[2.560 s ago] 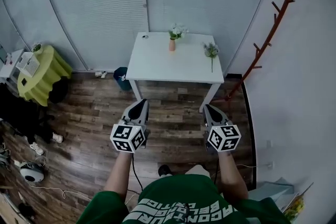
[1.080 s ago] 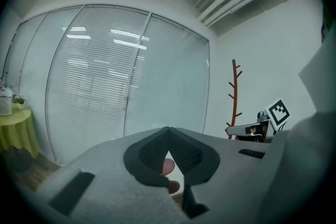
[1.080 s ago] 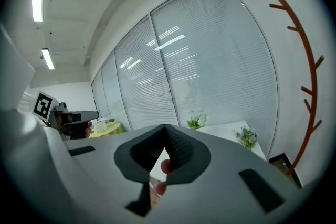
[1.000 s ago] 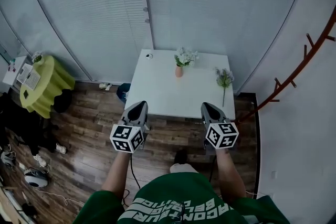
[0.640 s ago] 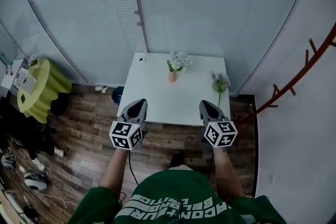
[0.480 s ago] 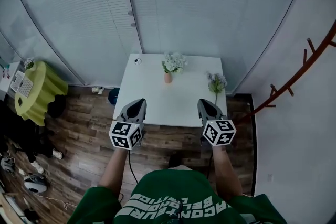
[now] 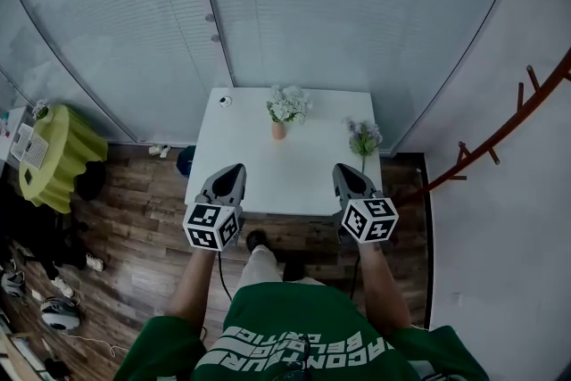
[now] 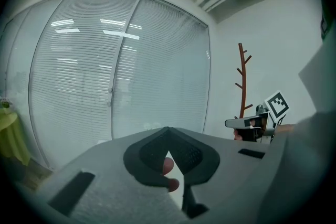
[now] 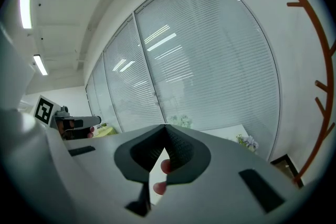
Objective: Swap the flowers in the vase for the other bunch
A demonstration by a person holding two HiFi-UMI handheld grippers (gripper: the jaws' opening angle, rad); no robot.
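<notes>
The white square table is now sitting closer to both grippers than in the earlier frame, with its near edge reaching under their tips. The small pink vase carrying the white flowers is standing ahead, between the two grippers. The loose purple-flowered bunch is lying just ahead of the right gripper. The right gripper and the left gripper are both closed, with jaw tips meeting and nothing between them.

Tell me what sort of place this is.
Probably an office or meeting room: blind-covered glass walls, a wood-plank floor, a plain white table and a branch-style coat stand.
</notes>
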